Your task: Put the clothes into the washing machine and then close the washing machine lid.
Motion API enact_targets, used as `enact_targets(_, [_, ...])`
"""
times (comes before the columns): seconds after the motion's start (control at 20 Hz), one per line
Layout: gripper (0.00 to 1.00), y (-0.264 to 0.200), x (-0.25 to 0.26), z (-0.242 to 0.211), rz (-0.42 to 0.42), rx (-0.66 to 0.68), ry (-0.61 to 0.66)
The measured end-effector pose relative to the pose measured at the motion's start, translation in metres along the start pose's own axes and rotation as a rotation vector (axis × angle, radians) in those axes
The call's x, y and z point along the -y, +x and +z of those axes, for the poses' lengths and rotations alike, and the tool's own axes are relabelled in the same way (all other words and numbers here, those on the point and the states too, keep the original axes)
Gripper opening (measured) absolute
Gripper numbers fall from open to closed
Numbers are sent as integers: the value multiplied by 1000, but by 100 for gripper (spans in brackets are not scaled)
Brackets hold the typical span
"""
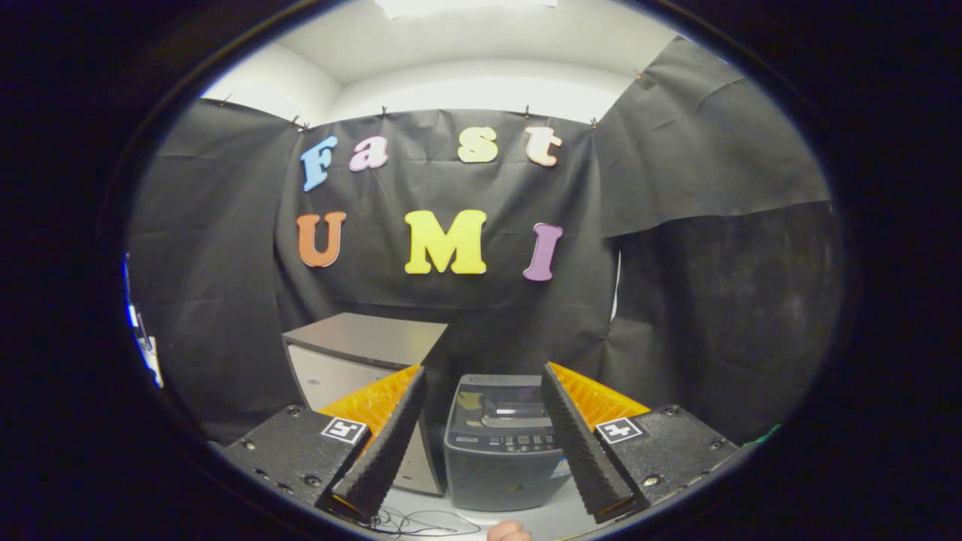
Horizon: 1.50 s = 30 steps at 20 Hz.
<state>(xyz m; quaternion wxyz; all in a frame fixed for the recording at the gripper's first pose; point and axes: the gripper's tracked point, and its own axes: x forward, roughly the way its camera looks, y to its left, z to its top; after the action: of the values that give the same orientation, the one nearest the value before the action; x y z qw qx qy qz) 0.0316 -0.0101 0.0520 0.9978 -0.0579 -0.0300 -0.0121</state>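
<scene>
Claw spread wide, gripping nothing. Washing machine sits lower center of frame, beyond fingers, lid looks shut I think. Grey cabinet just left of it.

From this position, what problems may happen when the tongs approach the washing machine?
1. The open tongs hold no clothes, so closing the lid now would skip loading.
2. The grey cabinet stands close beside the washing machine; a wide approach may bump it.
3. Loose cables on the floor could snag.
</scene>
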Motion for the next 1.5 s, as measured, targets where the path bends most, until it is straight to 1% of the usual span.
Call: enact_targets(1.5, [96, 5, -2, 0, 6, -25, -3])
